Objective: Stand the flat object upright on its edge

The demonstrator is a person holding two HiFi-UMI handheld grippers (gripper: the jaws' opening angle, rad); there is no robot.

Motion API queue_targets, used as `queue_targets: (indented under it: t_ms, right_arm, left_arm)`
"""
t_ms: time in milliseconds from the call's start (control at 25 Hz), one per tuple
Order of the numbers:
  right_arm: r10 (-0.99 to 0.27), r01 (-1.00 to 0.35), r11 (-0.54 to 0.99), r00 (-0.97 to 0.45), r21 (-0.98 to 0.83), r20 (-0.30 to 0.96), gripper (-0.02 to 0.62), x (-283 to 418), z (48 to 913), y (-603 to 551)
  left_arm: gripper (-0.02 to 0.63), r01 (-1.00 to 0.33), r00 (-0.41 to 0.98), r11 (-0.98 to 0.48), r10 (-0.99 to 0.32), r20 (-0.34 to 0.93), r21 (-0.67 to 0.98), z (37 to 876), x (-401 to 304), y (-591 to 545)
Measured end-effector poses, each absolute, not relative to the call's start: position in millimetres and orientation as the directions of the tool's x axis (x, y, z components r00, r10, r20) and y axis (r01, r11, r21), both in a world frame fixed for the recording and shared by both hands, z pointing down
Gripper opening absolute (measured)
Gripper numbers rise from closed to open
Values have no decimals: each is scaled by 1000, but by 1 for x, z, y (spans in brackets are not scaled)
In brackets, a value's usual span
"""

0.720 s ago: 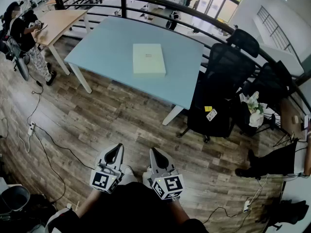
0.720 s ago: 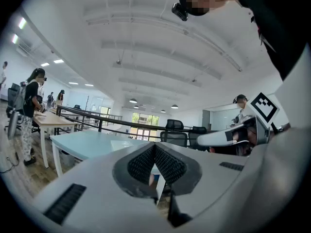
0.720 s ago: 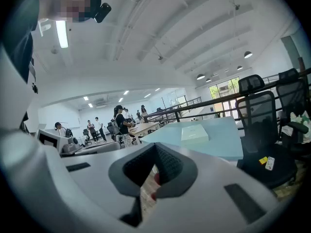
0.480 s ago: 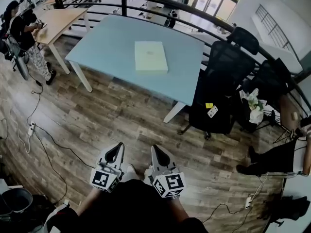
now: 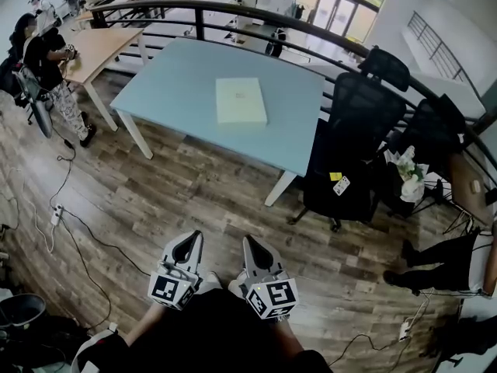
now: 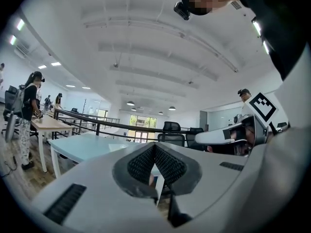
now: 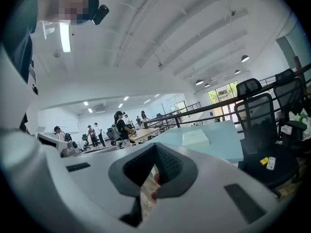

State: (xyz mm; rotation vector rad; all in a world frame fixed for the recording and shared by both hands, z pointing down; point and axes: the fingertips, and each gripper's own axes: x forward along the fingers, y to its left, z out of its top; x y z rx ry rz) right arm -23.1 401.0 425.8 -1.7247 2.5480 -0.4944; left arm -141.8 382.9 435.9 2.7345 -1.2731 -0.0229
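A pale blue tabletop [image 5: 175, 80] on white legs is standing on a wooden plank floor [image 5: 194, 189] in a large open office. The flat object [image 5: 241, 100], a cream-coloured box, is lying on its broad face near the middle of this tabletop, touching nothing else. A small mark is showing on its top, too small to read.

A black curved railing [image 5: 256, 10] is running behind the tabletop. Black office chairs [image 5: 353, 150] are standing just beside its right end, and one is carrying a yellow label [image 5: 335, 176] whose print cannot be read. To the left of the tabletop, a person [image 5: 43, 61] is standing at a wooden desk [image 5: 97, 43]. Cables [image 5: 74, 235] are trailing over the floor in front of the tabletop.

The left gripper [image 5: 190, 239] and the right gripper [image 5: 250, 243] are hanging side by side over the floor, well apart from the tabletop and pointing toward it. The left fingers [image 6: 143, 164] are clenched together and are grasping nothing; the right fingers [image 7: 167, 164] are also clenched and empty. Each gripper is bearing a cube with black-and-white square markers [image 5: 171, 290].
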Motion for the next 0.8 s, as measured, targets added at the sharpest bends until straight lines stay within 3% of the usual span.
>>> queue_targets:
  t_ms: [800]
  right_arm:
    - [-891, -875, 360, -425, -325, 159, 8, 56, 447, 419]
  left_arm:
    - [0, -819, 569, -560, -820, 59, 127, 440, -70, 408]
